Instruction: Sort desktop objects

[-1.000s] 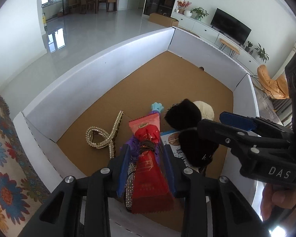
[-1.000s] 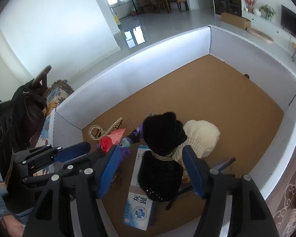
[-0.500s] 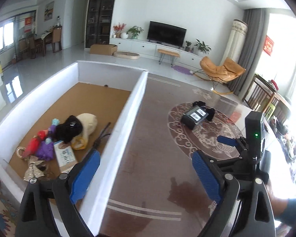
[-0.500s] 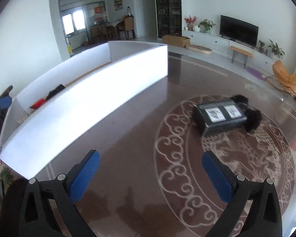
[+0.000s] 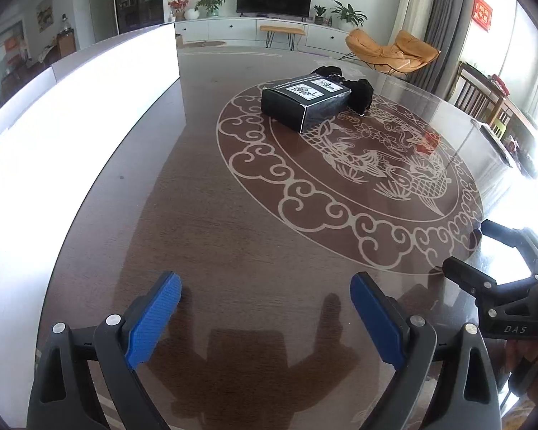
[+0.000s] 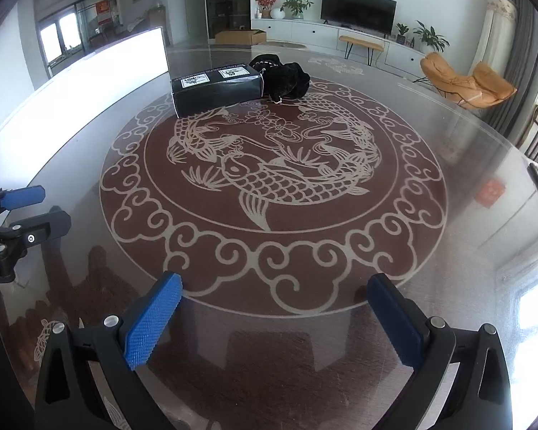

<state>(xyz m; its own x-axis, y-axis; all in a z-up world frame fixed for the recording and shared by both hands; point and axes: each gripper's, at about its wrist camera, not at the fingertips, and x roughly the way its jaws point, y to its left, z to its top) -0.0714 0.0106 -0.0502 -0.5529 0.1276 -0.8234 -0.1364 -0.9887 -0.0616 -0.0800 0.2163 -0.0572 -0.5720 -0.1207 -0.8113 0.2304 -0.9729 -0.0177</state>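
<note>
A black box with white labels (image 5: 305,102) lies on the round glass table, with a black fuzzy item (image 5: 360,93) against its far side. Both also show in the right wrist view: the box (image 6: 217,87) and the fuzzy item (image 6: 287,80). My left gripper (image 5: 265,308) is open and empty, low over the near table edge, well short of the box. My right gripper (image 6: 274,308) is open and empty, also near the front edge. The white-walled sorting box (image 5: 71,107) stands to the left; its contents are hidden.
The table top (image 6: 276,179) is dark wood under glass with a carp pattern. The white box wall (image 6: 89,71) runs along the left. The right gripper shows at the left view's right edge (image 5: 498,286). A small red reflection (image 5: 428,143) sits on the glass.
Both grippers have left the white box, opened, and swung right over the round table. The red packet and the black item they were around stayed in the box.
</note>
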